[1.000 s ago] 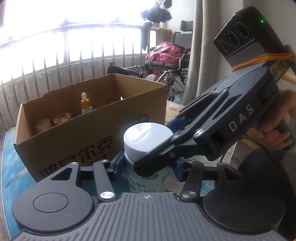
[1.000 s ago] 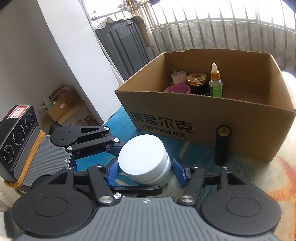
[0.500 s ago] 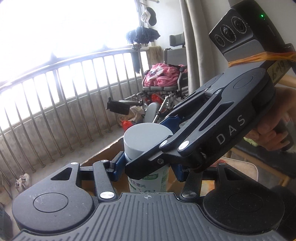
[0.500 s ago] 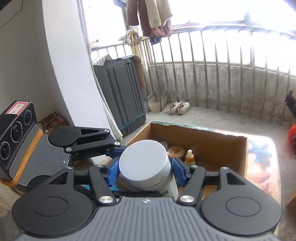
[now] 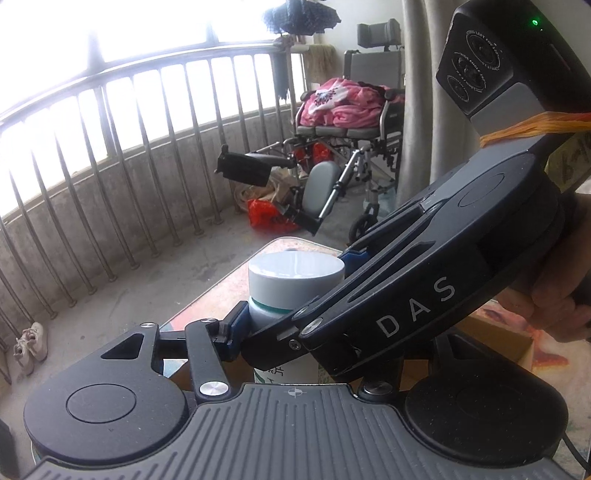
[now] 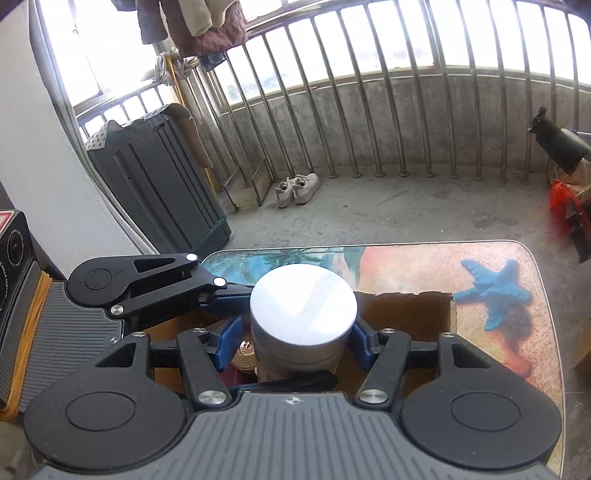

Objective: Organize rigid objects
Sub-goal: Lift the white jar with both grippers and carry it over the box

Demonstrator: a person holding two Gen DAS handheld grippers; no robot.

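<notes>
Now both tools, left (image 5: 291, 325) and right (image 6: 293, 341), clamp the upright white-capped bottle (image 6: 303, 306) directly above the cardboard box (image 6: 406, 314) (apparently clear of its rim).

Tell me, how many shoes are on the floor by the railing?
2: a pale pair of shoes side by side, near the railing. No others show; some could be hidden.

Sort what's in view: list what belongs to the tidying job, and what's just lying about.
Job: white-capped bottle, held by left tongs and right tongs; cardboard box; gold-lidded jar inside.

Lying about: shoes, wheelchair, pink cloth, hanging clothes.
</notes>
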